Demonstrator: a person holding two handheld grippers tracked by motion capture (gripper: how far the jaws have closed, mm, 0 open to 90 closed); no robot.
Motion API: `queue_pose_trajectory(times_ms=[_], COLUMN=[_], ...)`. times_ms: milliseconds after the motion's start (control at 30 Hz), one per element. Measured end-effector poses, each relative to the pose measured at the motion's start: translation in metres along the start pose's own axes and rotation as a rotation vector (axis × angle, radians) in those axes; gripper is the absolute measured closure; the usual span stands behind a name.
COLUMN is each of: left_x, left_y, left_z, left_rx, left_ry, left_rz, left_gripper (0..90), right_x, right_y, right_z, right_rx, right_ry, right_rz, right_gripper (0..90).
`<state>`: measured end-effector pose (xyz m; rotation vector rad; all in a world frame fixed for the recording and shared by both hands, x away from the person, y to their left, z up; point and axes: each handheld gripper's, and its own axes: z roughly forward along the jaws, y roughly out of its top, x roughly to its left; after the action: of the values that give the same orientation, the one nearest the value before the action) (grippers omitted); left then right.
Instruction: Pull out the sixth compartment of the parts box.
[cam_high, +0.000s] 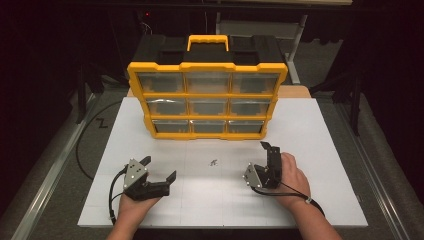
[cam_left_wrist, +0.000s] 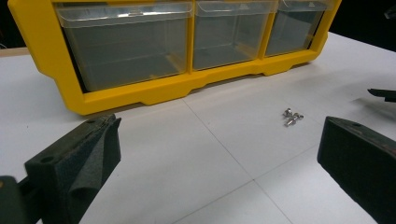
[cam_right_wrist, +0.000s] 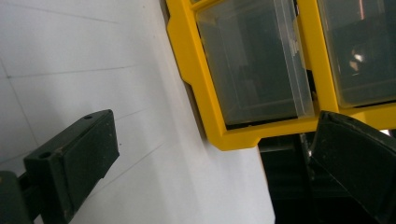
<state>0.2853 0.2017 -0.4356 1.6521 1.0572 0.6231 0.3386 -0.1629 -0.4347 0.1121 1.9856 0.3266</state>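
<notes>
While your left gripper (cam_high: 159, 168) and right gripper (cam_high: 263, 155) both sit wide open, the tiny screws (cam_high: 214, 162) lie between them, at 6 o'clock from the yellow drawer box (cam_high: 207, 67), and a fast grab could scatter them.

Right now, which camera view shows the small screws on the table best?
The left gripper view: the screws lie close ahead between its open jaws, shiny metal heads distinct on the white table. The high view shows them as a tiny dark speck in front of the yellow drawer cabinet. The right gripper view faces the cabinet's drawers instead.
</notes>
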Motion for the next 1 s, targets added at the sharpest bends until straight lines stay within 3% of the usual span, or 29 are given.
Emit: queue_pose_trajectory(times_ms=[700, 1000], left_x=[-0.0007, -0.0009], left_y=[0.0008, 0.0005], left_z=[-0.0012, -0.0007], left_rx=[0.002, 0.005], left_ry=[0.003, 0.003], left_rz=[0.011, 0.013], left_gripper=[0.3, 0.3], right_x=[0.0024, -0.0036], right_y=[0.0024, 0.0026], right_z=[0.0029, 0.0031], right_rx=[0.054, 0.059], right_ry=[-0.062, -0.085], right_rz=[-0.158, -0.156], right_gripper=[3.0, 4.4])
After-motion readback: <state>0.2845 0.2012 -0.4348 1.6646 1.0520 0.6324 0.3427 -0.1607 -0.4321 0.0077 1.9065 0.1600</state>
